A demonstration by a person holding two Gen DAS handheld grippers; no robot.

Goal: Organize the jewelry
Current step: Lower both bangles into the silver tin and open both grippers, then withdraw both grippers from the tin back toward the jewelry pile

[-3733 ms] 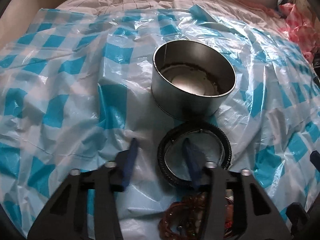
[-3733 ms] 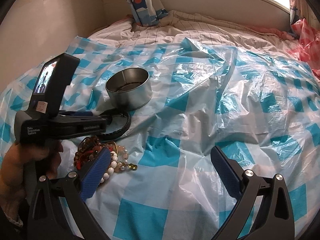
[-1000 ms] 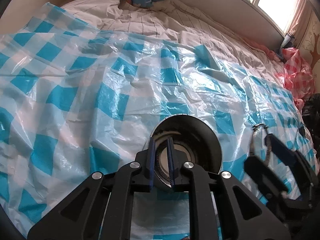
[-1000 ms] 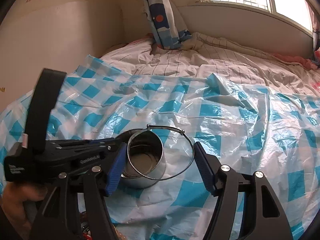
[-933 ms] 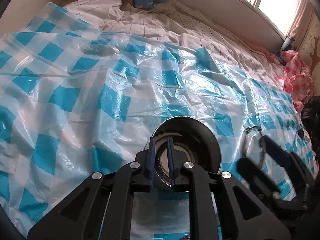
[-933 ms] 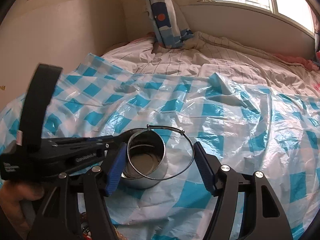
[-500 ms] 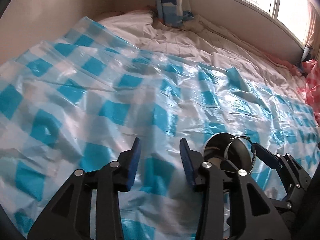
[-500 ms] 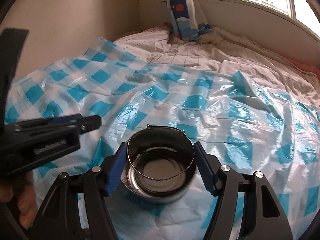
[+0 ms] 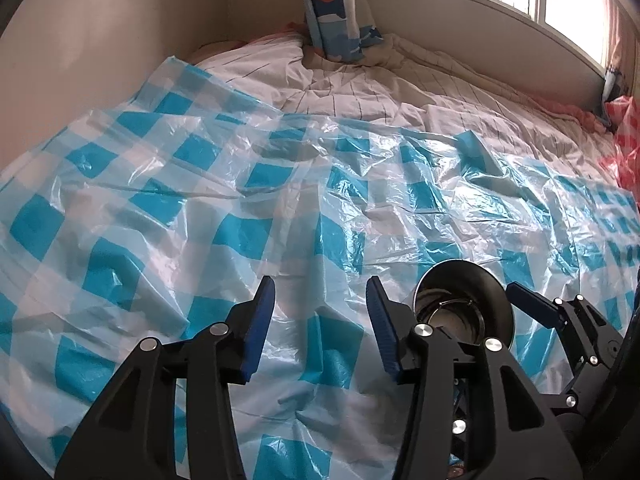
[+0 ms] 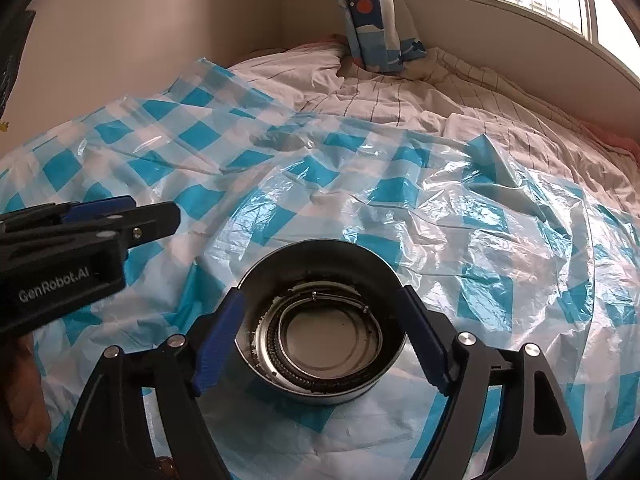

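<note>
A round metal tin (image 10: 320, 258) stands on the blue-checked plastic sheet (image 10: 500, 240). A dark beaded bracelet (image 10: 267, 338) and a thin wire bangle (image 10: 340, 299) lie inside it. My right gripper (image 10: 320, 294) hovers over the tin with a finger on each side of the rim; its jaws are opening and nothing is held between the pads. My left gripper (image 9: 320, 284) is off to the tin's left above bare sheet, its jaws opening with nothing between them. The left wrist view shows the tin (image 9: 494, 286) at lower right, with one of the right gripper's fingers (image 9: 528, 306) beside it.
A blue patterned pillow (image 10: 376, 20) leans in the far corner under the window. A striped bedsheet (image 10: 400, 92) lies beyond the plastic and a wall runs along the left. Red-checked plastic (image 9: 628, 140) sits at the far right. A hand (image 10: 24, 380) holds the left gripper.
The left gripper opened, left the dark bracelet in the tin and swung away to the left. The right gripper came over the tin and widened; the wire bangle dropped in.
</note>
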